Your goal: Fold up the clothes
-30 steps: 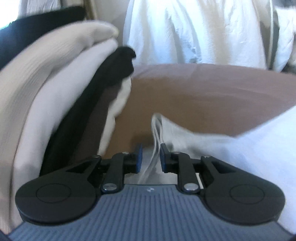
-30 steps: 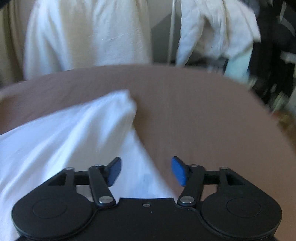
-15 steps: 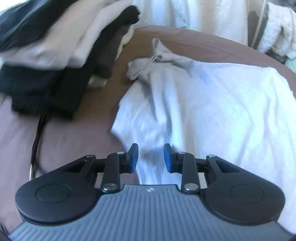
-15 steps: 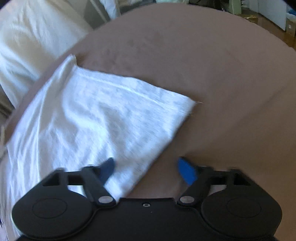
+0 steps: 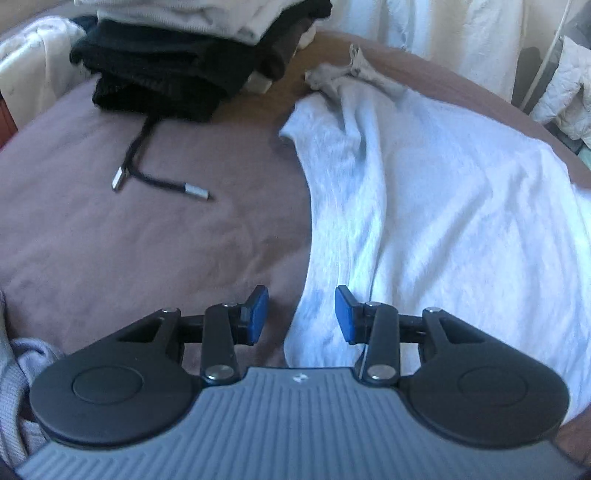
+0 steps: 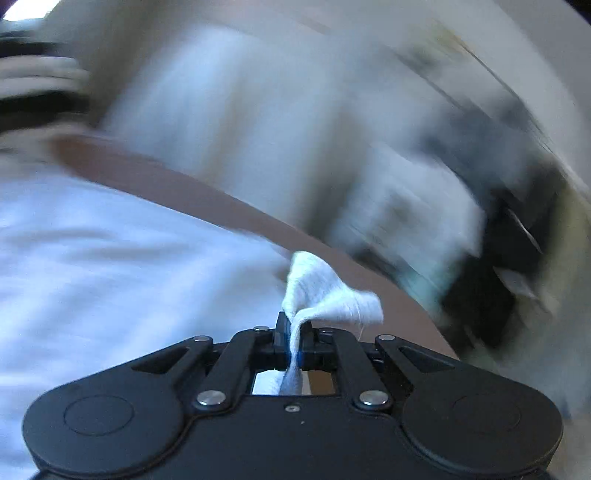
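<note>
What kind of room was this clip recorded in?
Probably a bedroom: a brown bedsheet serves as the folding surface, a stack of folded clothes sits at its far edge, and a pale grey T-shirt lies spread out.

Bare sheet point(image 5: 129, 240) left; clothes stack point(image 5: 192, 62) blocks beyond.

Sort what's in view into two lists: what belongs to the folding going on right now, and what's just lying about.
In the job:
- white garment, spread on the brown bed cover
- right gripper, shut on a corner of it
- left gripper, open at its near edge

Lying about:
- stack of folded clothes
- black drawcord with metal tips
- hanging white fabric behind
</note>
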Tool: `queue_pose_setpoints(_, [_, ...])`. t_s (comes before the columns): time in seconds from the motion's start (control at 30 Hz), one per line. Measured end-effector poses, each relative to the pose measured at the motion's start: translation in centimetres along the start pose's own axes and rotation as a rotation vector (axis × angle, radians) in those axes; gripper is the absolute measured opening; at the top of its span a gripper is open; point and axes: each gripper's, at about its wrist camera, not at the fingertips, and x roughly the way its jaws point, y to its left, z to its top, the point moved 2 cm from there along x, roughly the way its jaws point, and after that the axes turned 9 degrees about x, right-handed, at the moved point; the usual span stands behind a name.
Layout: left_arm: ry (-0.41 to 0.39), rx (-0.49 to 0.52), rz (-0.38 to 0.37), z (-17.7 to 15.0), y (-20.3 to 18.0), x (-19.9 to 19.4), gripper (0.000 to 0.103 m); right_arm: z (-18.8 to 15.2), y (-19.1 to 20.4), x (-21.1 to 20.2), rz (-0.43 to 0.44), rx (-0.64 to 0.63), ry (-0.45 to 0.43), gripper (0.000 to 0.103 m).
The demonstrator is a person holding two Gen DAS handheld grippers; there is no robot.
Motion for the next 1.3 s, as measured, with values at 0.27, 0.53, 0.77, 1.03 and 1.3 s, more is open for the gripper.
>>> queue_pose_setpoints(0.27, [-0.028,0.006,0.034,-0.5,0.6,-0.2,0.039,-0.7,5.8,-1.4,0.267,-0.054,0.122,0.004])
queue_pose_setpoints(0.53, [-0.027,0.05,0.073,-1.7,-0.2,-1.2,0.038,-3.4,-14.0,-1.8,-0.165,0.351,0.181,0.003])
queue_pose_setpoints(0.77, [-0.02,-0.001,0.042,-3.2,0.0,-3.3,0.039,-11.5,-17.3,0.8,-0.214,0.622,0.304,0.003])
queue_pose_setpoints(1.03, [0.043,-0.113,-0.02,-7.7,1.4,-5.0,0.044,-10.4,-18.8,-1.4,-0.246,0.595,0.246,0.004])
queue_pose_setpoints(1.3, [0.035,-0.132,-0.058,-7.5,1.9,-5.7,0.047,-13.2,-20.9,-1.4,-0.471,0.634,0.439,0.03])
